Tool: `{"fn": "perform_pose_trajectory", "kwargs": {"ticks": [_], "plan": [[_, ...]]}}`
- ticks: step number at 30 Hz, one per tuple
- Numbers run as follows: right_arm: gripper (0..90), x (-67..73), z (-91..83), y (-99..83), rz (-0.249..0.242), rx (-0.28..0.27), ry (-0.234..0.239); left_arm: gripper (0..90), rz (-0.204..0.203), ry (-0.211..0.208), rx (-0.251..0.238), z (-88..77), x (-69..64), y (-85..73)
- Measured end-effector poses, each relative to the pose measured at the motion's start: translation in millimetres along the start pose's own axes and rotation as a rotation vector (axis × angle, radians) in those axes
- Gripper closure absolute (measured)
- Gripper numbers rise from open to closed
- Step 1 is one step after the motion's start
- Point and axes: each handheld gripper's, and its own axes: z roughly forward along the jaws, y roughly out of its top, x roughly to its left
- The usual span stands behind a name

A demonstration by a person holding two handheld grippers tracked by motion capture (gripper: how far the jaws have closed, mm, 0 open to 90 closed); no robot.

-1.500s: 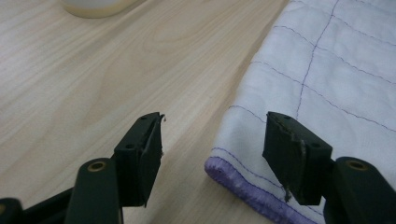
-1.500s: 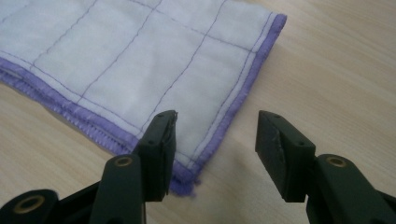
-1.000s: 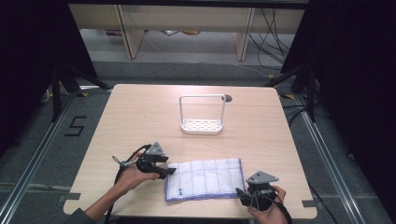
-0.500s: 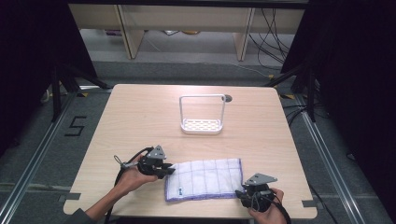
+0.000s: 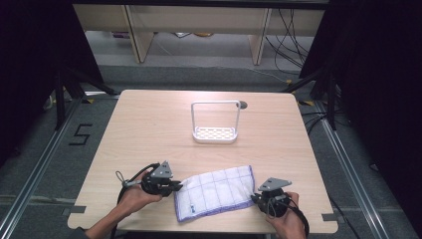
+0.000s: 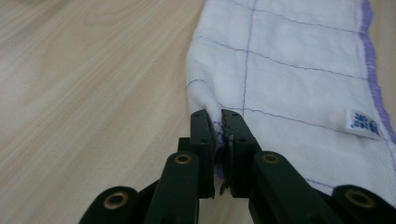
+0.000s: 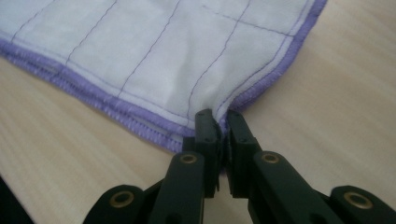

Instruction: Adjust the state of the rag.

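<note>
The white, purple-hemmed, grid-stitched cotton cloth (image 5: 215,192) on the pale wooden bench (image 5: 149,129) looks light and limp, so each hand-held gripper, left (image 6: 220,122) and right (image 7: 219,122), has just closed on an edge, pinching fabric.

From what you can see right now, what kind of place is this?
Probably a lab or workshop bench for recording handling tasks: a bare wooden table framed by dark curtains, loose cables on the grey floor behind, and a floor marking "5".

Even overhead light brightens the table (image 5: 149,129), its surroundings stay dark, and both gripper views blur nearby.
</note>
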Motion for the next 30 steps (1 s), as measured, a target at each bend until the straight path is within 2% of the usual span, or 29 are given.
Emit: {"fn": "perform_pose_trajectory", "kwargs": {"ticks": [1,2,3,4,5,6,7,8,10,11,16,17,18,19,22,23,24,25,26,28,30], "plan": [[85.9,-2.6,-0.7,5.2,0.007,0.016,0.01,83.8,0.023,0.007,0.004,-4.6,-1.2,-1.2],[85.9,-5.9,1.6,10.1,0.004,0.0,0.012,84.0,-0.003,-0.003,-0.023,-6.5,-5.2,-2.3],[85.9,-9.1,2.3,14.7,-0.007,0.002,0.015,84.0,0.002,-0.003,-0.027,-10.7,-7.3,-3.3],[86.0,-11.9,5.0,20.5,-0.006,-0.011,0.02,84.1,-0.017,-0.005,-0.042,-14.2,-11.1,-4.5],[86.0,-16.3,5.2,27.6,-0.021,-0.007,0.026,84.2,0.008,-0.013,-0.049,-18.0,-12.4,-4.9],[86.0,-18.8,7.7,34.1,-0.022,-0.025,0.025,84.2,0.009,-0.021,-0.061,-20.8,-15.4,-5.6],[86.0,-20.0,6.2,41.9,0.002,0.004,0.043,84.3,0.009,-0.023,-0.067,-23.9,-19.1,-6.6],[86.1,-23.8,9.8,50.0,-0.019,-0.019,0.029,84.3,-0.007,-0.037,-0.069,-25.4,-21.9,-7.2],[86.1,-26.4,12.4,64.1,-0.022,-0.006,0.033,84.2,0.001,-0.052,-0.069,-28.6,-25.8,-9.1],[86.1,-27.4,13.9,69.4,-0.029,-0.007,0.032,84.2,-0.008,-0.062,-0.07,-29.6,-29.0,-10.4],[86.1,-31.4,27.1,102.6,-0.092,0.011,0.047,84.2,-0.017,-0.111,-0.09,-32.5,-48.8,-14.5],[86.1,-32.0,32.6,110.1,-0.1,-0.001,0.047,84.2,0.004,-0.114,-0.084,-32.5,-49.8,-14.3],[86.1,-33.2,34.4,115.2,-0.117,0.013,0.057,84.1,-0.01,-0.113,-0.091,-31.8,-54.9,-14.3],[86.1,-32.7,39.2,120.6,-0.112,0.009,0.058,84.1,-0.004,-0.121,-0.09,-30.1,-57.8,-14.1],[86.0,-33.9,53.3,134.4,-0.149,0.046,0.082,83.8,0.016,-0.14,-0.063,-22.4,-64.5,-12.6],[85.9,-33.9,60.0,138.3,-0.165,0.088,0.09,83.5,0.008,-0.141,-0.05,-18.8,-66.5,-12.7],[85.9,-35.0,66.3,140.8,-0.194,0.097,0.078,83.3,0.019,-0.146,-0.045,-16.4,-66.8,-12.3],[85.8,-34.5,69.7,142.4,-0.191,0.111,0.072,83.2,0.005,-0.153,-0.035,-12.0,-68.0,-12.3],[85.6,-35.6,75.3,144.8,-0.209,0.129,0.075,83.0,-0.011,-0.167,-0.045,-8.6,-70.5,-11.9],[84.6,-38.4,82.1,148.1,-0.206,0.154,0.079,82.6,0.002,-0.166,-0.036,-4.8,-70.9,-10.2],[82.0,-40.7,86.7,149.4,-0.182,0.168,0.076,81.5,-0.026,-0.174,-0.048,-2.0,-74.0,-9.2]]}}
